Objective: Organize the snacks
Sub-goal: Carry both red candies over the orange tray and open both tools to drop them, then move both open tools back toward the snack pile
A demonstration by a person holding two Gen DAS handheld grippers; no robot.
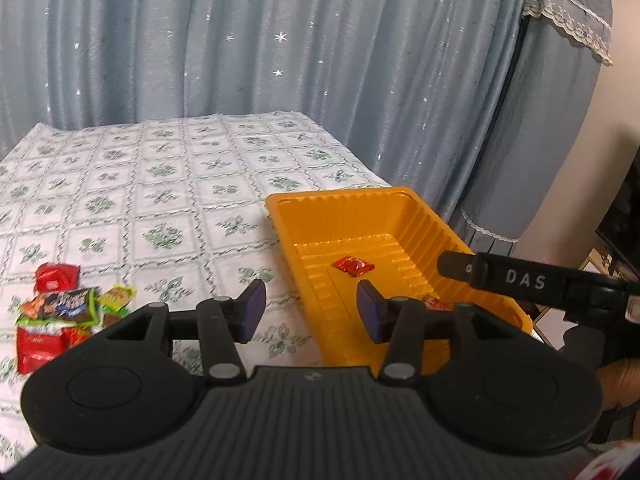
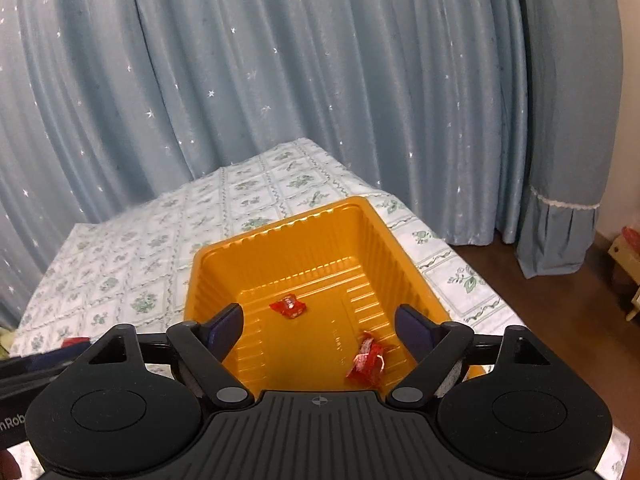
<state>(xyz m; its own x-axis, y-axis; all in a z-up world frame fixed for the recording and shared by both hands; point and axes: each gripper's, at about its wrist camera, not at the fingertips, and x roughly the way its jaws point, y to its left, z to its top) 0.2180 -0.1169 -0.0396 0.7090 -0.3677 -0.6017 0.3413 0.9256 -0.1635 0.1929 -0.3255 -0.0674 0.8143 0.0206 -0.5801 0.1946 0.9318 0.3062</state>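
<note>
Although two small red candies already lie in the orange tray, most of the sorting looks undone: a heap of snack packets sits on the flowered tablecloth, well apart from the tray on its left side as the left wrist view shows it. One red candy rests near the middle of the tray floor, its long axis running roughly across the tray's width; the second candy lies toward the tray's near right corner, tilted, its long axis running more along the tray's length. The right gripper hangs over the tray's near end with its jaws wide apart and nothing between them. The left gripper hovers over the tray's near left rim, jaws partly apart and empty. Judging by the pile, red, green and dark wrappers remain to be carried over. The tray itself stands at the table's right edge, its long side running away from the cameras.
</note>
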